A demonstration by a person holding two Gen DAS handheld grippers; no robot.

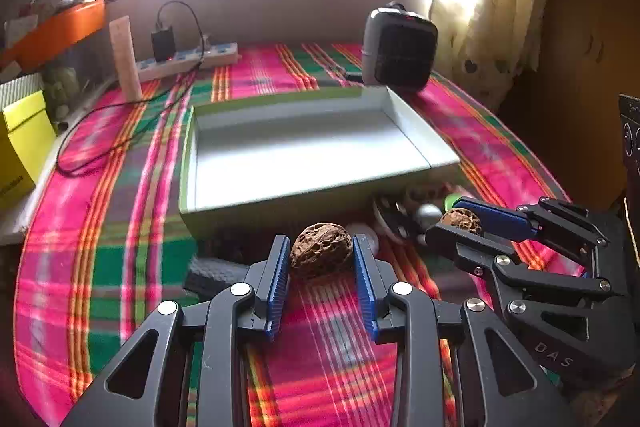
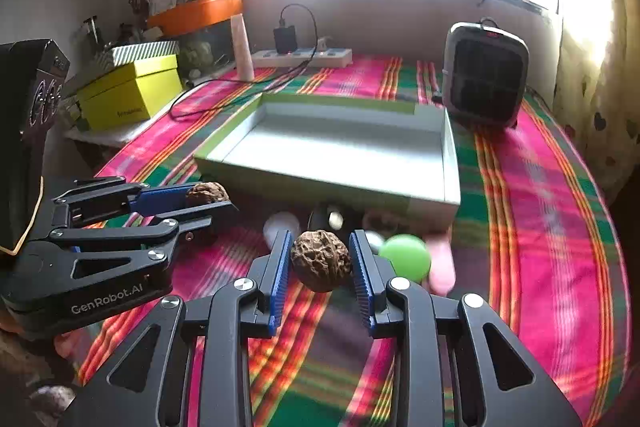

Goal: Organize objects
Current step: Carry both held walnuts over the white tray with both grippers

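Observation:
My left gripper (image 1: 321,255) is shut on a brown walnut (image 1: 320,250), held just in front of the shallow box (image 1: 320,155). It also shows in the right wrist view (image 2: 208,199) with its walnut (image 2: 206,191). My right gripper (image 2: 320,259) is shut on a second walnut (image 2: 320,259), to the right of the left one; it shows in the left wrist view (image 1: 460,217) with its walnut (image 1: 462,221). The box (image 2: 340,155) is white inside, green-rimmed and empty. A green ball (image 2: 406,257), a white ball (image 2: 282,225) and a pink object (image 2: 440,265) lie before the box.
A small heater (image 1: 400,47) stands behind the box at the right. A power strip (image 1: 188,59) with a plugged charger and black cable, and a pale tube (image 1: 125,59), stand at the back left. Yellow boxes (image 2: 128,95) sit left. A black object (image 1: 216,275) lies near the left gripper.

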